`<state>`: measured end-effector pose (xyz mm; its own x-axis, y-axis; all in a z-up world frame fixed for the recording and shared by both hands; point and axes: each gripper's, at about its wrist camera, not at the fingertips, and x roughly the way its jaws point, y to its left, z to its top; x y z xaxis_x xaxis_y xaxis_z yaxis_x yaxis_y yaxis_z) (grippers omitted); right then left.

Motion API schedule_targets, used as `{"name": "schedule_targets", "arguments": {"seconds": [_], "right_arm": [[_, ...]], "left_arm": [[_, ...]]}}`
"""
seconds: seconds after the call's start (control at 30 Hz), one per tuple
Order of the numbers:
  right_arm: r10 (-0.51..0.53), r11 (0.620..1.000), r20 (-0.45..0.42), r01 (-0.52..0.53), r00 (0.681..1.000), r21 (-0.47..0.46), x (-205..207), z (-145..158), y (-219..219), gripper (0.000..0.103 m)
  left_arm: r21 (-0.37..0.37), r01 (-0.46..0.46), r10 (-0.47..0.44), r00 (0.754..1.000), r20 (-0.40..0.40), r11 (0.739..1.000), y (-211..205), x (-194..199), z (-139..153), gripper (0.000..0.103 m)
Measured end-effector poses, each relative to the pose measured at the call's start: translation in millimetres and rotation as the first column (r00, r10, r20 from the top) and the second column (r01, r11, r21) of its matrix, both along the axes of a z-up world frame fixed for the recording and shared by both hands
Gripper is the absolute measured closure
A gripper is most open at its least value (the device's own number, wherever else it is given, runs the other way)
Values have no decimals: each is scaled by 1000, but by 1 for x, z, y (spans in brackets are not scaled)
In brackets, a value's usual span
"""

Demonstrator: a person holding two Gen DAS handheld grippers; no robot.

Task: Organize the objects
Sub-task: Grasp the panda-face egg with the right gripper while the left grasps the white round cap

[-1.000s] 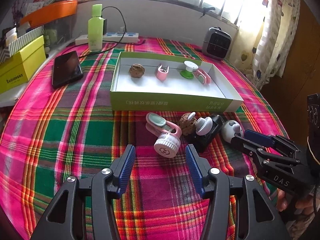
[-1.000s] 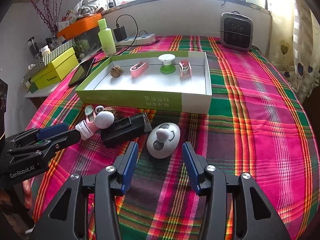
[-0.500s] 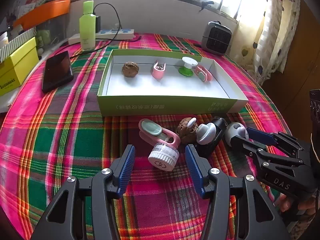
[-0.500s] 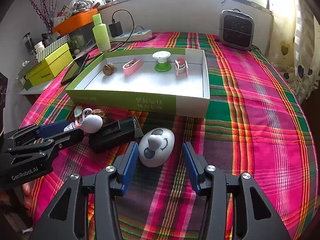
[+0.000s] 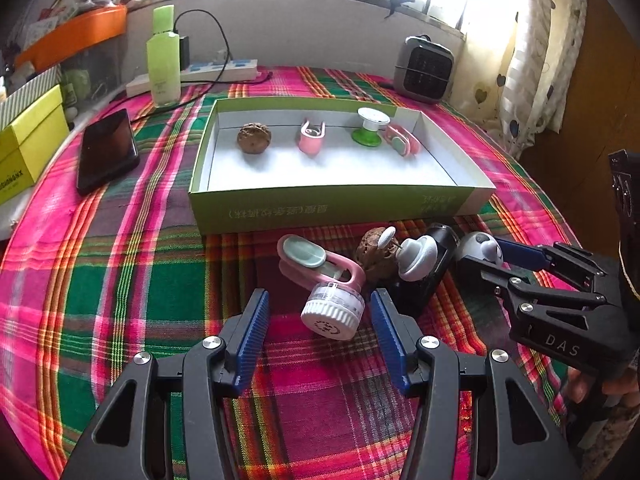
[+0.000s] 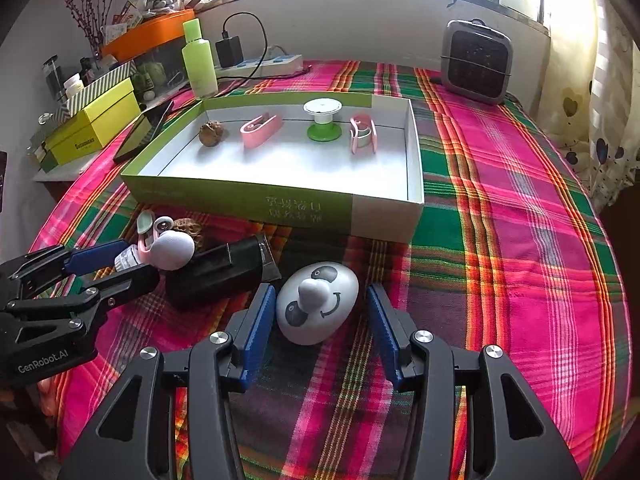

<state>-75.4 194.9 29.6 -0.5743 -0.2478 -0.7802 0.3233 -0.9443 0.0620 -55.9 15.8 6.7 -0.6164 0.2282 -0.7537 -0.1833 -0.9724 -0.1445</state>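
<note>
Right hand-held gripper [image 6: 322,330] stands open, its jaws having just widened, astride the egg-shaped toy [image 6: 316,303] near the table's front edge; centre pads before closing. Left hand-held gripper [image 5: 318,334] stands open around the white-capped jar [image 5: 334,311].

White egg toy [image 6: 316,304] with smiley face lies between my right fingers [image 6: 260,320]; ribbed white-capped jar [image 5: 334,312] between my left.

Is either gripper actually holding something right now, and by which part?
Nothing is held. The left gripper straddles the white-capped jar; the right gripper straddles the panda egg, pads clear.
</note>
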Motion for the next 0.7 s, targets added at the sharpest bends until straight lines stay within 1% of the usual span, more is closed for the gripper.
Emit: {"name": "schedule_targets", "arguments": {"seconds": [0.23,0.3,0.37,0.43,0.53,0.7], "right_arm": [[-18,1000,-1,18,1000,4,-1,0,1,55],[-23,1000,-3,23,1000,8,-1,0,1,56],[-29,1000,-4,29,1000,10,-1,0,2,59],[-36,999,-5,37,999,12,-1,0,3,62],[-44,999,-5,44,999,11,-1,1,4,64],[-47,999,-5,47,999,7,0,1,4,69]], "left_arm": [[20,15,-15,1000,-5,1000,-4,0,1,52],[26,20,-20,1000,-6,999,-4,-1,1,55],[30,28,-28,1000,-7,999,-3,-1,1,64],[34,39,-39,999,-4,999,-2,-1,0,65],[38,51,-51,999,-4,998,0,-1,1,70],[43,59,-59,998,-9,997,0,0,1,74]]}}
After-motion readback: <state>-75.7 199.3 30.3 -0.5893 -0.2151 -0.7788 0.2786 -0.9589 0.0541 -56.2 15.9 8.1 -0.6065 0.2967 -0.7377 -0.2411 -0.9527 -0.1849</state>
